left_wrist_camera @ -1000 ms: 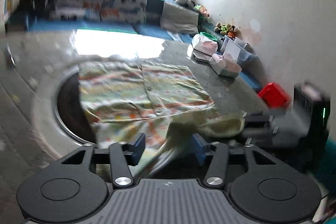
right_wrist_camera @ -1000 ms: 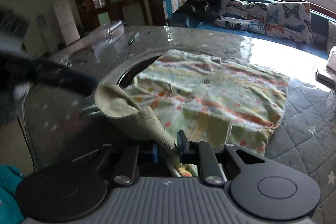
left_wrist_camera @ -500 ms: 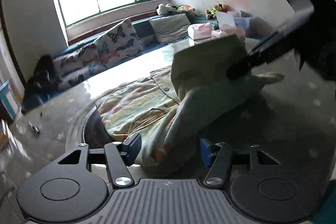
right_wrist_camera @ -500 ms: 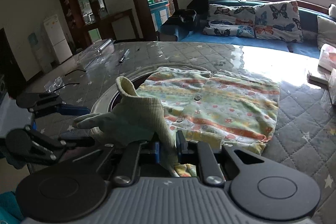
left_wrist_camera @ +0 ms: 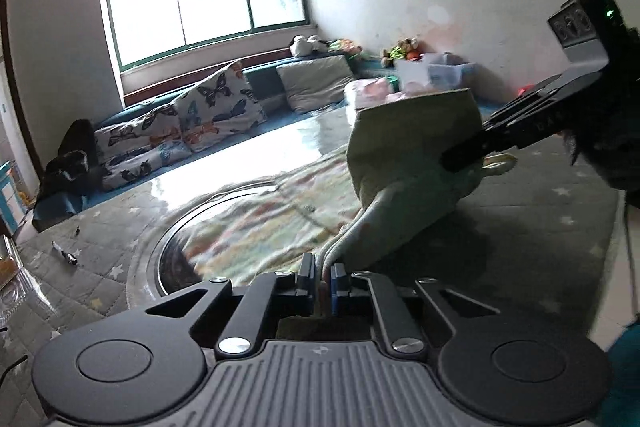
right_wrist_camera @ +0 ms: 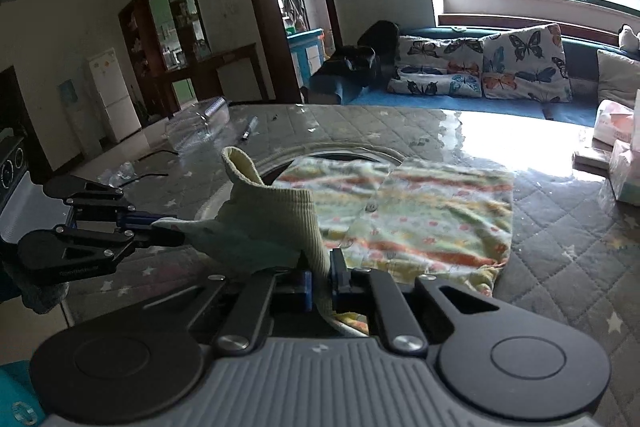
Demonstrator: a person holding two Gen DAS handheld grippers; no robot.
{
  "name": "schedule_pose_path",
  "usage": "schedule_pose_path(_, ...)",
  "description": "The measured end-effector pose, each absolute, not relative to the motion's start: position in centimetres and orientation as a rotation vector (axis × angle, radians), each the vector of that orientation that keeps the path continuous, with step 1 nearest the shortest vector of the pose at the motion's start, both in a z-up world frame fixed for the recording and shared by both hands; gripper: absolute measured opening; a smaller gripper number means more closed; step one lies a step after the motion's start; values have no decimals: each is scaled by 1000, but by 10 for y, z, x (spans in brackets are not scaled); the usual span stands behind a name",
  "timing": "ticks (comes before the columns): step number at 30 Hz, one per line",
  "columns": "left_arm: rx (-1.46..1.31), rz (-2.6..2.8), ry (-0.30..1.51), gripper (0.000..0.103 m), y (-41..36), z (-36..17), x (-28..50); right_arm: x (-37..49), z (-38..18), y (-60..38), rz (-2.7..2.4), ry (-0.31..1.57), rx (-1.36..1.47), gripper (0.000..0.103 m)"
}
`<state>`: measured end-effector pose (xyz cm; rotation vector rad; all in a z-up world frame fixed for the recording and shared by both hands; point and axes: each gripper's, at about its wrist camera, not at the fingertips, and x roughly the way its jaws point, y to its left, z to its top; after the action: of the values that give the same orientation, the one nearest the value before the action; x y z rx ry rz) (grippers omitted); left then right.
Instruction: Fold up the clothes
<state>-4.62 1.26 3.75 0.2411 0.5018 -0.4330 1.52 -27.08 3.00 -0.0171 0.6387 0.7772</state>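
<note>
A striped, flower-print child's garment (right_wrist_camera: 416, 211) lies flat on the quilted table, over a round recess. Its pale green ribbed cuff end (right_wrist_camera: 276, 223) is lifted off the table and stretched between both grippers. My right gripper (right_wrist_camera: 321, 281) is shut on one edge of that cuff end. My left gripper (left_wrist_camera: 323, 277) is shut on the other edge (left_wrist_camera: 404, 187). The left gripper also shows in the right wrist view (right_wrist_camera: 164, 227), at the left. The right gripper shows in the left wrist view (left_wrist_camera: 464, 157), at the right.
The table has a grey quilted star cover (right_wrist_camera: 568, 267) and a round metal-rimmed recess (left_wrist_camera: 176, 247). A pen (left_wrist_camera: 64, 254) lies at its left. Tissue packs and boxes (right_wrist_camera: 620, 163) stand at the right edge. A sofa with butterfly cushions (right_wrist_camera: 480, 67) is behind.
My left gripper has closed on the lifted cuff end. Both grippers have risen, pulling that end up and taut. The garment's body has stayed flat.
</note>
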Motion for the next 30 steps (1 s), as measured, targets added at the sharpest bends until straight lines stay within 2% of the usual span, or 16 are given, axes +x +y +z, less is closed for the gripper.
schedule_pose_path(6, 205, -481, 489, 8, 14, 58, -80, -25, 46, -281, 824, 640, -46, 7)
schedule_pose_path(10, 168, -458, 501, 8, 20, 61, -64, -27, 51, -280, 833, 646, -57, 7)
schedule_pose_path(18, 93, -410, 526, 8, 32, 65, -31, 29, 60, -256, 843, 641, -99, 7)
schedule_pose_path(23, 50, -356, 558, 8, 45, 61, 15, 80, 64, -230, 845, 639, -139, 7)
schedule_pose_path(30, -51, -270, 699, 8, 66, 25, 87, 152, 29, -184, 806, 698, -166, 7)
